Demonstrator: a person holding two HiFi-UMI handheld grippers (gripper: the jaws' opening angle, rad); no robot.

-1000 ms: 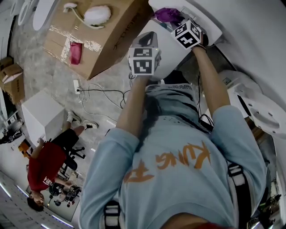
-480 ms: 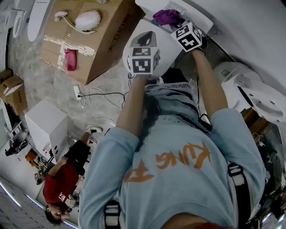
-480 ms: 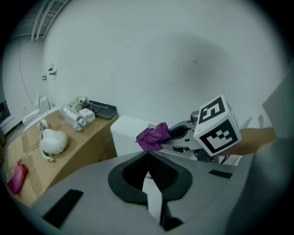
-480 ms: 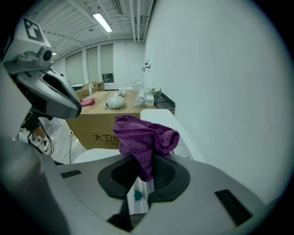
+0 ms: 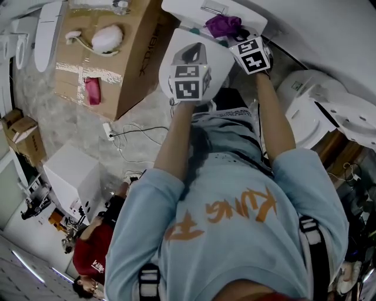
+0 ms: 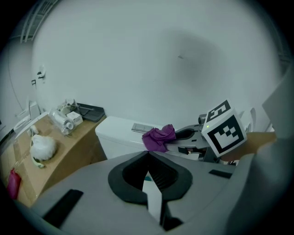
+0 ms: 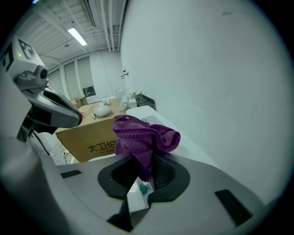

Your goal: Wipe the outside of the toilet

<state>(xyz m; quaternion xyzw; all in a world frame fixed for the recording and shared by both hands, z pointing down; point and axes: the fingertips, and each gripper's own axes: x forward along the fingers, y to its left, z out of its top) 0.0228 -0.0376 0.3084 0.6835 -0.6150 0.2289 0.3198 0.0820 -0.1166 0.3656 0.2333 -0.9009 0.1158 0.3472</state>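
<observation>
And across it goes: the purple knit cloth, pinched in the right gripper, has swept rightward along the white toilet tank, past its flush button.

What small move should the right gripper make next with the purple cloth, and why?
Probably lower the right gripper a little until the purple cloth presses on the white toilet tank, then start wiping. Its fingers are shut on the cloth, which hangs by the tank's top; contact is unclear.

The cardboard box carries black Chinese print on its side, beginning 大卫. The orange lettering on the sweatshirt is illegible.
</observation>
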